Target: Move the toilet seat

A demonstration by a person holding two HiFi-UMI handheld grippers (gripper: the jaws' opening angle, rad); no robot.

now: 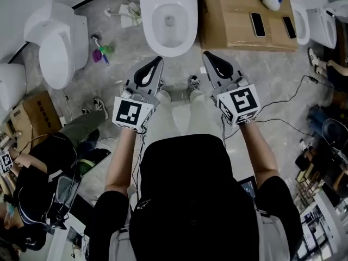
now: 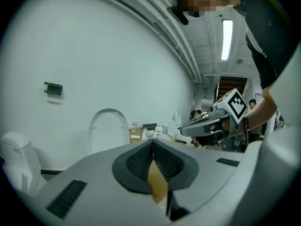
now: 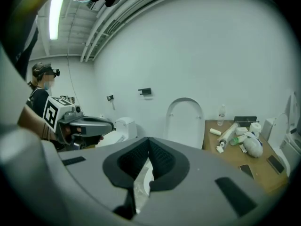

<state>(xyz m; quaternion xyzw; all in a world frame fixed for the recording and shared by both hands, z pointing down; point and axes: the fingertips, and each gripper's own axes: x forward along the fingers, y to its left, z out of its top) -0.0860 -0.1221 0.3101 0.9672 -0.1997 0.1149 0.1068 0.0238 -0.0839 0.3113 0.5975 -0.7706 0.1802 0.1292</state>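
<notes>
A white toilet (image 1: 167, 23) stands on the floor straight ahead of me, its bowl uncovered. Its seat and lid (image 3: 185, 121) stand upright against the wall; the left gripper view shows the same raised lid (image 2: 109, 131). My left gripper (image 1: 157, 63) hovers just short of the bowl's near rim, on the left. It is shut with nothing between its pads (image 2: 153, 142). My right gripper (image 1: 207, 56) hangs level with it on the right, also shut and empty (image 3: 148, 140). Neither gripper touches the toilet.
A cardboard box (image 1: 244, 20) with phones, bottles and rolls stands right of the toilet. Other toilets stand at left (image 1: 57, 42) and far right (image 1: 312, 15). A purple-green brush (image 1: 100, 52) lies on the floor. A person (image 1: 43, 167) crouches at lower left; cables (image 1: 288, 99) trail right.
</notes>
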